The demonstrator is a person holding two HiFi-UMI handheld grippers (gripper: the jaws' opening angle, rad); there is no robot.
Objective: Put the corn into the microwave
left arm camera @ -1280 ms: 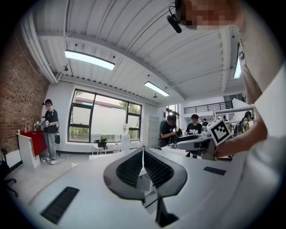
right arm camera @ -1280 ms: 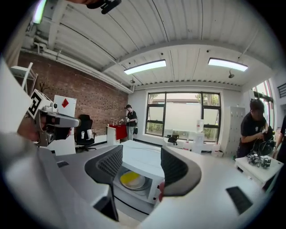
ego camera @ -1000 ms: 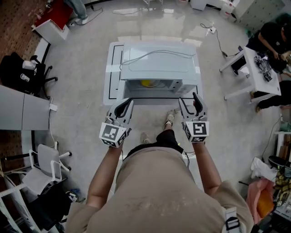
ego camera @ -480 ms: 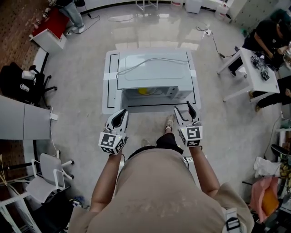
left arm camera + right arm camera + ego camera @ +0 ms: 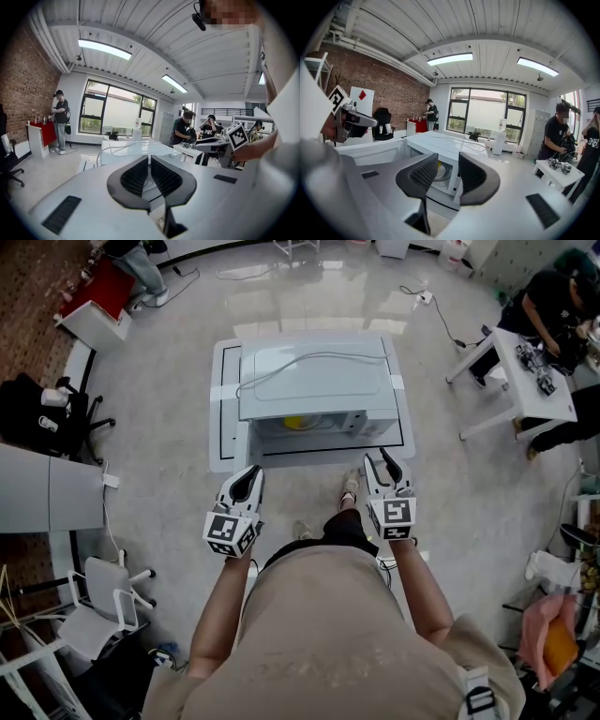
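Already, corn [image 5: 296,422] sits inside microwave [image 5: 314,381]; left gripper [image 5: 251,470] jaws together, empty; right gripper [image 5: 382,458] jaws closing on nothing.

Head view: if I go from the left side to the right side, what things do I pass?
A black office chair → left hand-held gripper → yellow corn inside the microwave → right hand-held gripper, jaws closing with nothing between → white table.

There is one microwave [image 5: 314,381], and it stands on one low white counter [image 5: 223,423]. One yellow corn [image 5: 296,423] lies inside it. One white cable [image 5: 328,355] runs across its top.
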